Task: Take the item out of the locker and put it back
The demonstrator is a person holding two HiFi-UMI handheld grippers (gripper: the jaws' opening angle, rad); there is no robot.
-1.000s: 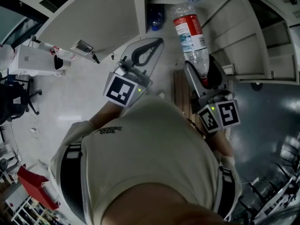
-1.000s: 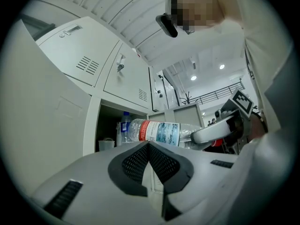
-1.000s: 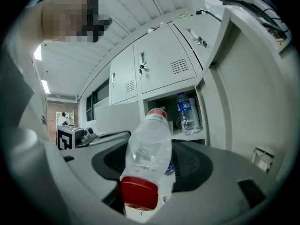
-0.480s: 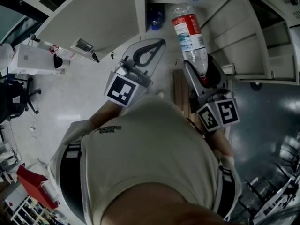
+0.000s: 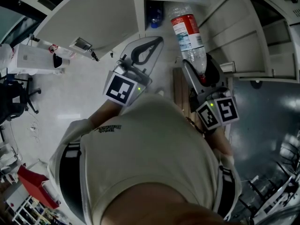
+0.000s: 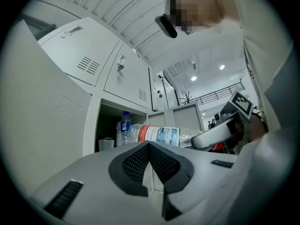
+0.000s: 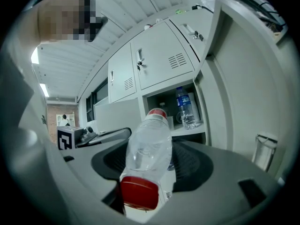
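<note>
A clear plastic bottle (image 5: pixel 188 35) with a red label and a red cap is in my right gripper (image 5: pixel 202 70), whose jaws are shut on its neck end. In the right gripper view the bottle (image 7: pixel 151 146) points cap-first (image 7: pixel 139 192) at the camera, its base toward the open locker compartment (image 7: pixel 174 108). A blue-labelled water bottle (image 7: pixel 186 108) stands upright inside. My left gripper (image 5: pixel 158 42) hovers to the left of the held bottle, shut and empty. In the left gripper view its pads (image 6: pixel 138 161) meet at the tip, with the held bottle (image 6: pixel 157 135) beyond.
The locker's open door (image 5: pixel 96 18) spreads at upper left, and another door (image 5: pixel 255 36) stands at the right. A small cup (image 6: pixel 106 144) sits in the compartment beside the water bottle (image 6: pixel 124 125). An office chair (image 5: pixel 18 100) and a white box (image 5: pixel 33 60) are at the left.
The right gripper and its bottle have crept slightly toward the locker. The left gripper has hardly shifted.
</note>
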